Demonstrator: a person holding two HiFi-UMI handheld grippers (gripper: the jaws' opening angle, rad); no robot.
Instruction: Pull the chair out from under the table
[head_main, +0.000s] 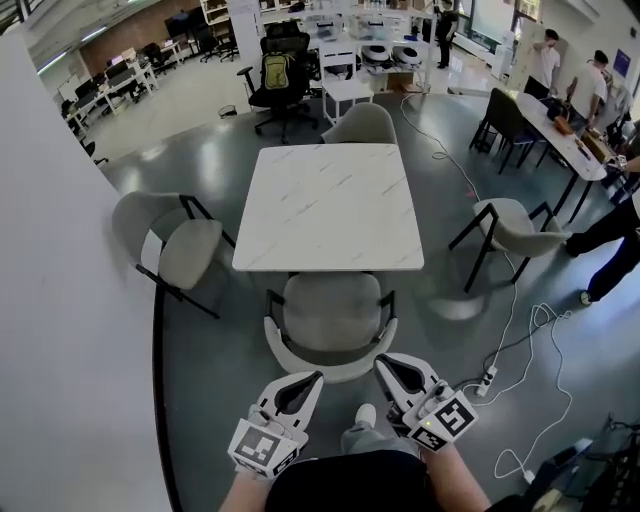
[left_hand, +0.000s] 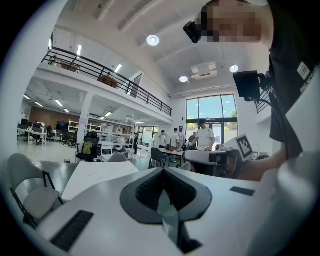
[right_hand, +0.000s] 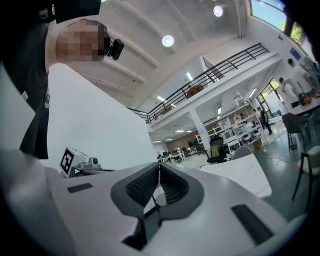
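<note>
Open-plan lab and office hall: a polished grey floor (head_main: 200, 345) runs past rows of desks with monitors (head_main: 115, 75), white equipment racks (head_main: 385, 50) and a black office chair (head_main: 280, 85). A railed mezzanine (left_hand: 100, 67) overlooks the high-ceilinged space, where people (head_main: 590, 85) gather at a long work table (head_main: 555, 125) and cables (head_main: 520, 330) trail loose.

White left tongs (head_main: 316, 378) and right tongs (head_main: 380, 361) with dark ribbed pads (left_hand: 150, 192), black-and-white marker cubes (head_main: 262, 448); black top (head_main: 350, 487)

Glossy grey floor (head_main: 200, 120), white wall (head_main: 60, 300) at left, mezzanine railing (left_hand: 80, 62), big windows (left_hand: 210, 107), round ceiling lights (left_hand: 153, 40).
</note>
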